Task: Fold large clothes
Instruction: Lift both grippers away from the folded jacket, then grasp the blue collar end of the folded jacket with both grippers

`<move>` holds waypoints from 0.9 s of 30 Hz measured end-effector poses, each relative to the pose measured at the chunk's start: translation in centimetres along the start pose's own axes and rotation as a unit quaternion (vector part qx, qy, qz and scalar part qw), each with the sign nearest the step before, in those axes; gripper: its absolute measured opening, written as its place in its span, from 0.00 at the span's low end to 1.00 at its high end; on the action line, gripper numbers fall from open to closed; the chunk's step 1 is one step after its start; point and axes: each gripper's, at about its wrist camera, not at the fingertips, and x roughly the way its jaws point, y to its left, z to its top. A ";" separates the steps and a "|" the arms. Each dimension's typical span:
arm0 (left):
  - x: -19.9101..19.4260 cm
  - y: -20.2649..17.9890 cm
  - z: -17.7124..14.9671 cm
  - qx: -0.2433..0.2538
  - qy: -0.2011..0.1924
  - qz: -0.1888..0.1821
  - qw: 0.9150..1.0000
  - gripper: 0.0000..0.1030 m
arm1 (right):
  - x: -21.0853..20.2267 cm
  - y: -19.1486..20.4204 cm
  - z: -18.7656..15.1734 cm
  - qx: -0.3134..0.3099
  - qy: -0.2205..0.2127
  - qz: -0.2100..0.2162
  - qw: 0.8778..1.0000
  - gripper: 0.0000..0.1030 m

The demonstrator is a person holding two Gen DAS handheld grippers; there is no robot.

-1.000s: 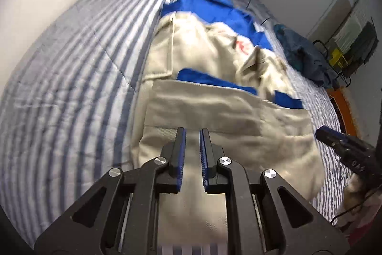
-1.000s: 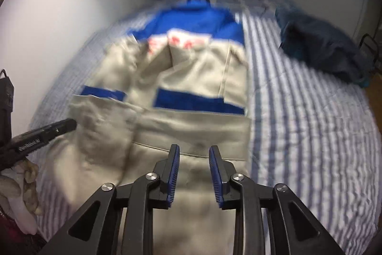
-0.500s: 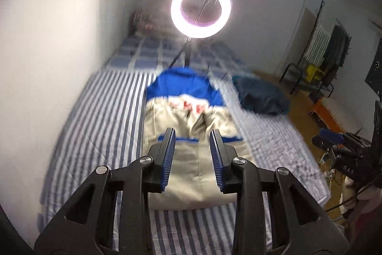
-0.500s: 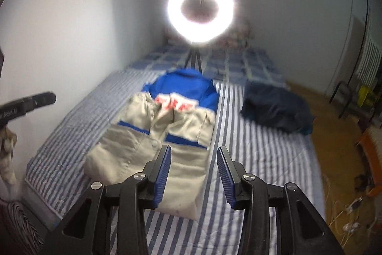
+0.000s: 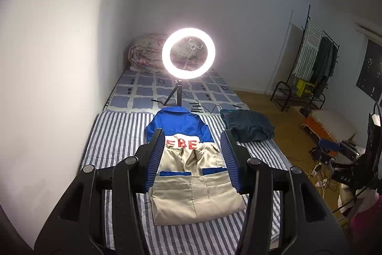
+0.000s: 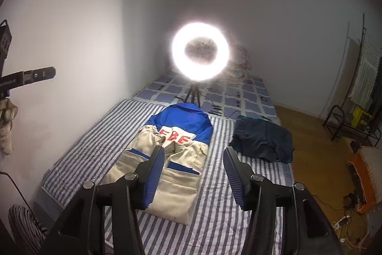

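Blue-and-white striped bedsheet point(image 5: 114, 142) under glowing ring light point(image 5: 188, 52) | folded beige-and-blue cotton jacket with red letters point(image 5: 191, 183) lies flat mid-bed, crumpled dark teal garment point(image 6: 262, 138) beside it | left gripper point(image 5: 193, 159) and right gripper point(image 6: 193, 170) both spread wide, holding nothing, raised above bed

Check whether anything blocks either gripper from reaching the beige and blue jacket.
Nothing visible does. The jacket lies exposed on the striped bed; both the left gripper and right gripper are open above it.

Both wrist views high, facing bed point(image 5: 114, 135), far back
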 end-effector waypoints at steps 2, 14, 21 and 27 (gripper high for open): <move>1.8 1.1 0.6 -0.009 0.012 -0.001 1.000 0.48 | 1.2 -0.3 0.4 0.004 0.007 0.011 1.000 0.51; 20.3 7.4 3.2 -0.029 0.103 0.000 0.994 0.48 | 15.4 -5.0 4.5 0.022 0.058 0.038 0.997 0.50; 34.7 11.5 2.3 -0.037 0.169 -0.011 0.985 0.48 | 30.1 -8.7 4.7 0.036 0.105 0.065 0.992 0.50; 48.1 15.8 1.0 -0.060 0.212 -0.024 0.975 0.48 | 44.1 -10.4 4.2 0.049 0.144 0.068 0.986 0.50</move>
